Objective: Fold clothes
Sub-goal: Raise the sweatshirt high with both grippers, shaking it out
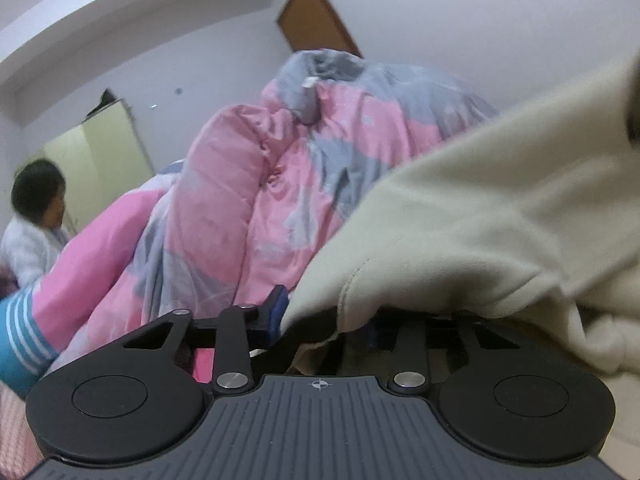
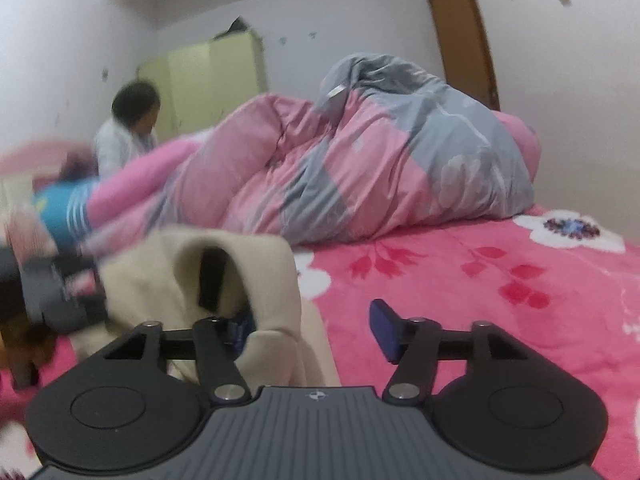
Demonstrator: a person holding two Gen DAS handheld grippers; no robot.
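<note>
**Colleague:** What were the tongs doing at that moment?

**Me:** My left gripper (image 1: 324, 320) had its jaws part-way in, with the cream, soft fleece garment (image 1: 480, 216) draped over them. One blue pad (image 1: 276, 308) showed just left of the cloth's hem; the other was buried under it, so I couldn't tell whether the pads actually pinched the fabric. My right gripper (image 2: 316, 328) stood well open. Its right pad (image 2: 385, 330) was bare over the sheet, and the left finger sat inside a fold of the garment (image 2: 240, 276) without clamping it.

**Colleague:** And where was the garment?

**Me:** It lay on the bright pink bedsheet with red and white flowers (image 2: 460, 280), bunched up right against both grippers. Beyond the garment sat a big heap of pink and grey quilt (image 2: 360, 168). Left of that quilt, a person in a white top (image 2: 120, 136) sat before a pale yellow wardrobe (image 2: 212, 76). Right of the quilt was a brown wooden door (image 2: 464, 32).
</note>
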